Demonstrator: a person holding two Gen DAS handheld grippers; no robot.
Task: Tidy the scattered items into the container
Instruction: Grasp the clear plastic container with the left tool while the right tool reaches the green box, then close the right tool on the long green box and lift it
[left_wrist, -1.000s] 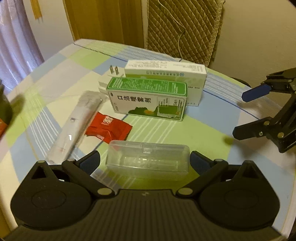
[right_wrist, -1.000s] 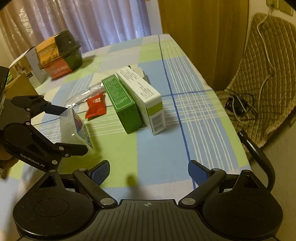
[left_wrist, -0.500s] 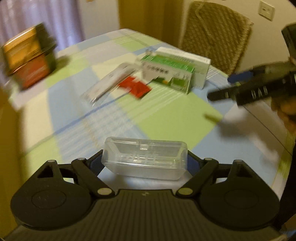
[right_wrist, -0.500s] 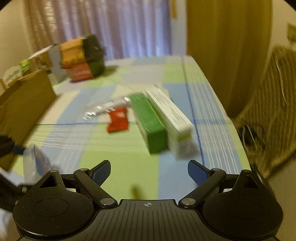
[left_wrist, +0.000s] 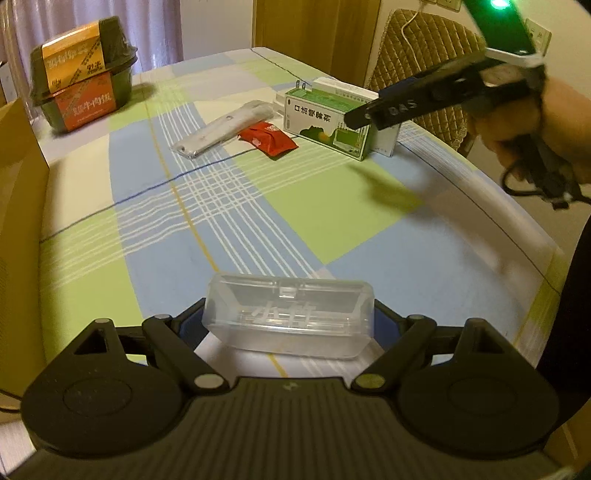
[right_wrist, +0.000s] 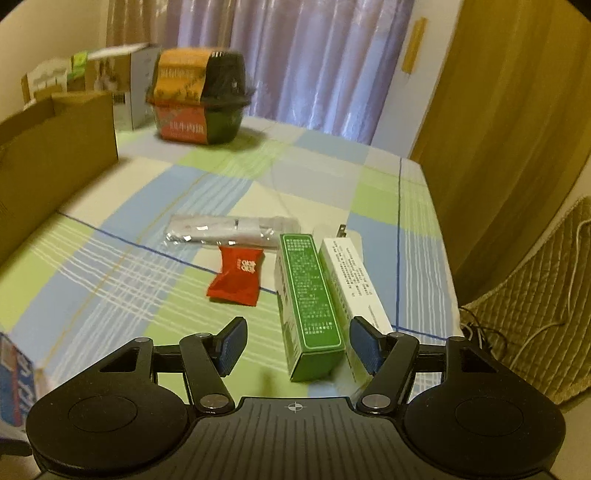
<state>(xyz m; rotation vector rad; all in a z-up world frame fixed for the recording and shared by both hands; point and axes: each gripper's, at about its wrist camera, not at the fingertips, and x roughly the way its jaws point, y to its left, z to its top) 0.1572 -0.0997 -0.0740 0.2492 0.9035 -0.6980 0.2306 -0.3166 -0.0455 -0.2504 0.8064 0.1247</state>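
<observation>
1. The left hand-held gripper (left_wrist: 290, 325), clenched on the clear case (left_wrist: 290, 319), has lifted it from the desk (left_wrist: 332, 206) toward the cardboard box (right_wrist: 55, 155).
2. The right hand-held gripper (right_wrist: 295, 345), released, has come over the green box (right_wrist: 308, 295); probably the next pick.

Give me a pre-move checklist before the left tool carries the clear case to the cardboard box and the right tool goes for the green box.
1. Left tool shut on the clear plastic case: ok, blue pads press both ends.
2. Case clear of the tablecloth: ok, it appears lifted.
3. Cardboard box in view to the left: ok; its inside is hidden, so free room cannot tell.
4. Right tool open: ok, pads spread wide.
5. Green box lined up between its pads: ok.
6. White box beside the green box: not ok, it sits close against it and may get pinched too.
</observation>
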